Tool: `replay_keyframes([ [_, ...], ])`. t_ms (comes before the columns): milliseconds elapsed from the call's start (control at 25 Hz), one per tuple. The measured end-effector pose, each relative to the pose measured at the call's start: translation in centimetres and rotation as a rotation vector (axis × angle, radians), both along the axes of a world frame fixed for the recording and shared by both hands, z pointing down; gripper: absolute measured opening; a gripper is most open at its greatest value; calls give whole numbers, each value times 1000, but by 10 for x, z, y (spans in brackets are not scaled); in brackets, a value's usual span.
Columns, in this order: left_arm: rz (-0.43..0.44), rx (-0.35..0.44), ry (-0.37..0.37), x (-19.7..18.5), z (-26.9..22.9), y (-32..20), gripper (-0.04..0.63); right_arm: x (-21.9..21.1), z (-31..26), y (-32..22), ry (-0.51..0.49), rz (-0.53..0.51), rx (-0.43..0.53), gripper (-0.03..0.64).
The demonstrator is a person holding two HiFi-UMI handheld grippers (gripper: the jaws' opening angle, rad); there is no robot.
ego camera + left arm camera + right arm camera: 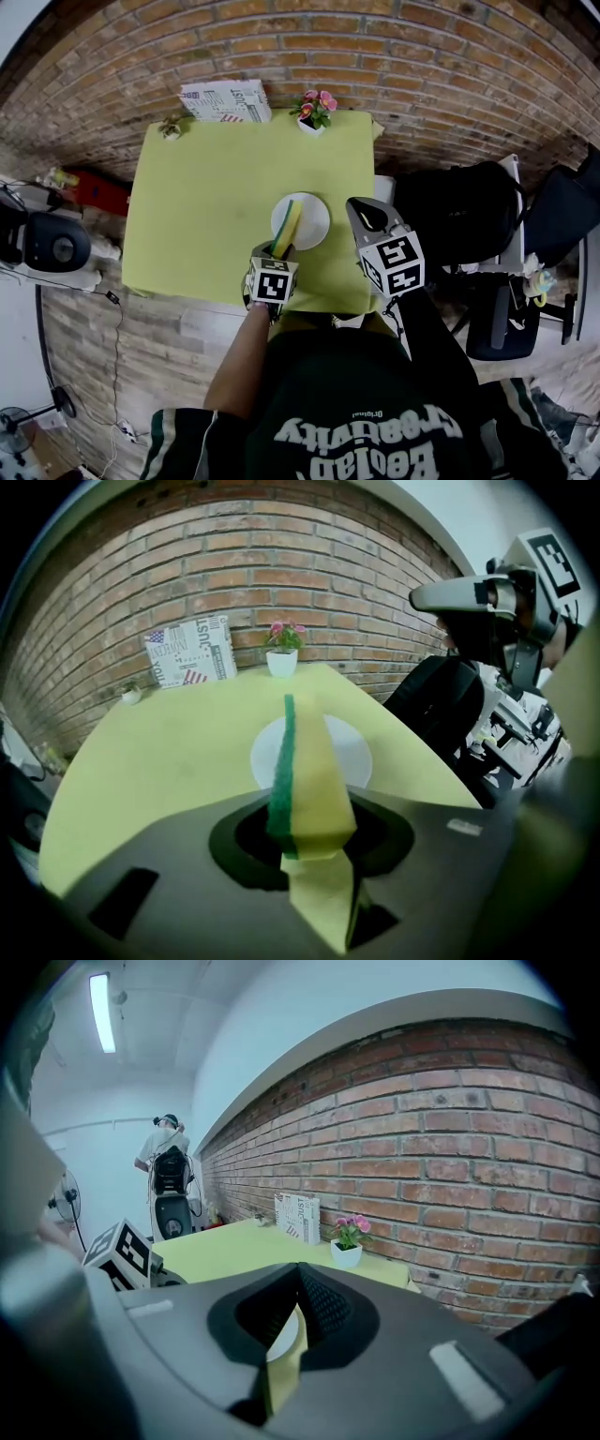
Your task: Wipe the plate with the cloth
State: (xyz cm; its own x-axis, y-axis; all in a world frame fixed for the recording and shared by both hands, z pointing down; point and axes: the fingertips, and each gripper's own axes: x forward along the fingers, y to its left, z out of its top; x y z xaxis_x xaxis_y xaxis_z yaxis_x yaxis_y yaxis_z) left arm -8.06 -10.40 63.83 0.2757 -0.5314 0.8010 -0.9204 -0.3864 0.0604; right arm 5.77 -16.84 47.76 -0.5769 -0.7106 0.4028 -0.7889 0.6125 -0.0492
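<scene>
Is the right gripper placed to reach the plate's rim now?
Probably yes: the right gripper hangs beside the plate, at its right edge, nothing between them; the sponge in the left gripper overlaps only its left part.

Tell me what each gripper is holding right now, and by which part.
The left gripper clamps the yellow-and-green sponge by its near end, and the rest points toward the plate. The right gripper is shut on nothing.

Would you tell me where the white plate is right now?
In the head view, the plate lies near-right on the green table, just ahead of the left gripper and its sponge.
</scene>
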Motion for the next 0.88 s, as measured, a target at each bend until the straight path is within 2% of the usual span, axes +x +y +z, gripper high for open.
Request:
replay_keyframes([
  [440,-124,20,-24,-52,-7,4,129,-19,-6,-2,-6,-27,13,14],
  [720,-130,12,-20,-50,-7,7,129,-18,-4,-2,-11,-25,9,14],
  [880,-107,43,1,-40,-18,6,129,-15,-4,-3,-11,-19,5,14],
])
